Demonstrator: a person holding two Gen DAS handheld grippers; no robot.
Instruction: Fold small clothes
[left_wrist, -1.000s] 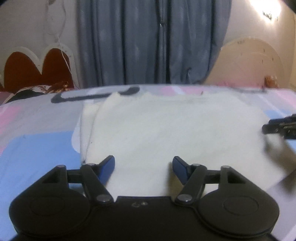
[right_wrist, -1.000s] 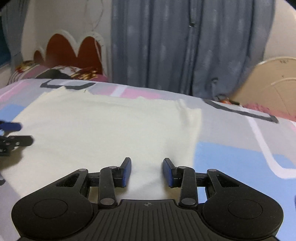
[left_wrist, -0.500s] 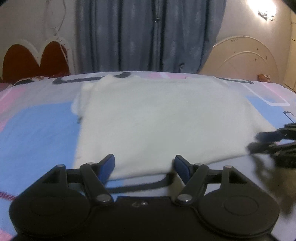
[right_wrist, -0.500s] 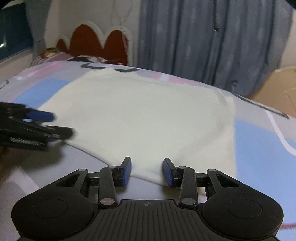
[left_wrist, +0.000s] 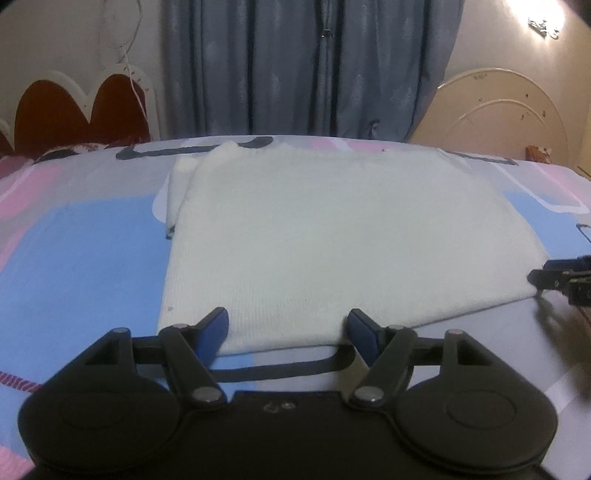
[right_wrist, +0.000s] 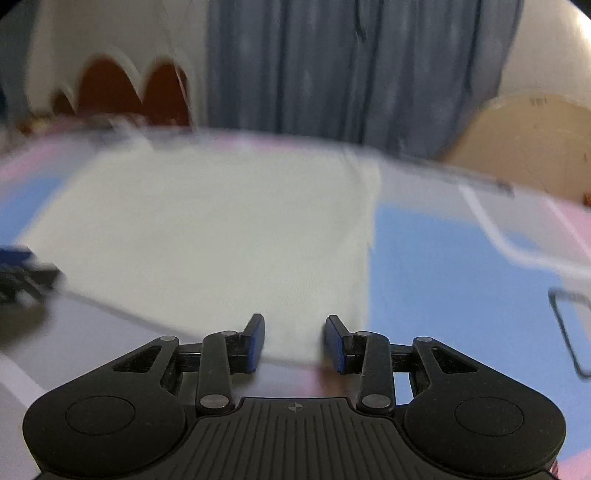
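Observation:
A pale cream garment (left_wrist: 332, 236) lies folded flat on the bed, a second layer peeking out at its far left edge. My left gripper (left_wrist: 288, 328) hovers open at the garment's near left corner, nothing between its blue pads. In the blurred right wrist view the same garment (right_wrist: 221, 236) fills the middle. My right gripper (right_wrist: 294, 341) stands partly open over its near right corner, with no cloth pinched. The right gripper's tips (left_wrist: 561, 275) show at the left view's right edge; the left gripper's tips (right_wrist: 22, 269) show at the right view's left edge.
The bedsheet (left_wrist: 74, 258) is patterned in blue, pink and grey. A scalloped red and white headboard (left_wrist: 74, 110) and grey curtains (left_wrist: 303, 66) stand behind the bed. A cream arched board (left_wrist: 498, 114) leans at the back right.
Both grippers have drawn back from over the garment to its near edge; bedsheet now shows under their fingers. Neither has taken hold of cloth. The right view has become blurred.

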